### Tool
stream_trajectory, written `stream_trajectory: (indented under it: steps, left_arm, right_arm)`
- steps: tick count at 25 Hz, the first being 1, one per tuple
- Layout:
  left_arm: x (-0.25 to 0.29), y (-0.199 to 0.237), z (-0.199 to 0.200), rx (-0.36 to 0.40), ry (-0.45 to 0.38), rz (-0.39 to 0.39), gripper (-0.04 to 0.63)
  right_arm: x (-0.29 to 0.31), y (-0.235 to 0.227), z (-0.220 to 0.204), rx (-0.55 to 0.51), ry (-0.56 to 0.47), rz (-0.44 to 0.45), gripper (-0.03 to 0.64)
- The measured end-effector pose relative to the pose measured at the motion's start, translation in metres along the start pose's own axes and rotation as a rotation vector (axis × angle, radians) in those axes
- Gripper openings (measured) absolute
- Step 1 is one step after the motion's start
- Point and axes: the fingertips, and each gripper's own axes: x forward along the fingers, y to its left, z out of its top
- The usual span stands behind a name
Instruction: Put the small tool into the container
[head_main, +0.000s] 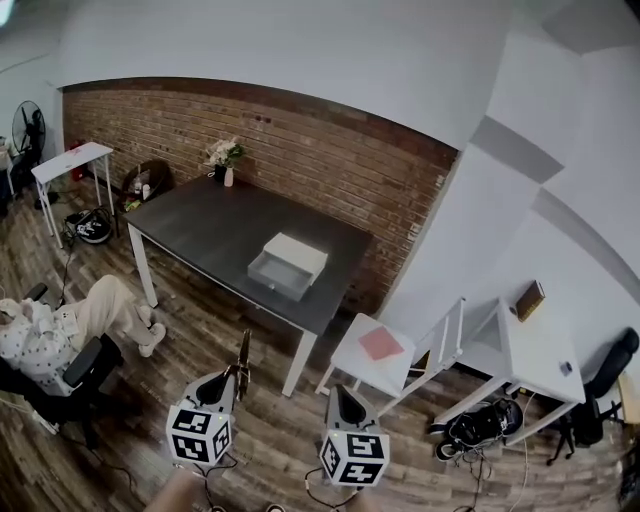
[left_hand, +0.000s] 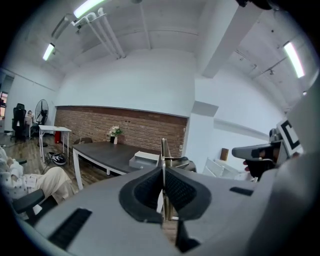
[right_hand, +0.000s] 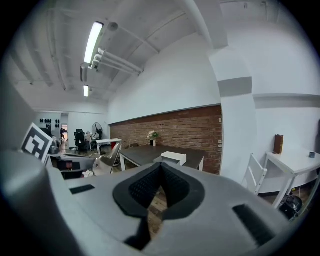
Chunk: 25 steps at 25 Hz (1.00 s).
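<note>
Body of left gripper: pale grey moulded shell, narrowing to a dark nose. The right gripper has the same build. Each carries 1 white cube faced with black square markers. A thin dark cable runs below the cube. Close up: 2 black ribbed pads per gripper and dark rectangular slots sunk in the grey shell.

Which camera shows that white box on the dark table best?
The head view: it looks down on the white box, whole, its drawer open. The left gripper view shows the box small and side-on; the right gripper view shows the box likewise.
</note>
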Motion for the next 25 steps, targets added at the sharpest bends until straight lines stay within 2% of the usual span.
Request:
stream_trajectory:
  steps: [6,12,20,25]
  left_arm:
    - [0.022,-0.021,0.001,-0.018,-0.017,0.074,0.006]
    - [0.042,-0.033,0.0,-0.001,0.011,0.105,0.006]
    - [0.092,-0.027,0.012,0.017,0.004,0.093,0.006]
    - [0.137,-0.011,0.034,0.02,-0.015,0.073,0.006]
  right_arm:
    - [0.012,-0.043,-0.008,-0.011,0.022,0.054,0.003]
    - [0.032,-0.071,-0.012,0.026,0.029,0.072,0.003]
    - [0.075,-0.095,-0.014,0.05,0.036,0.05,0.003]
    - [0.117,-0.108,0.003,0.049,0.026,0.025,0.003]
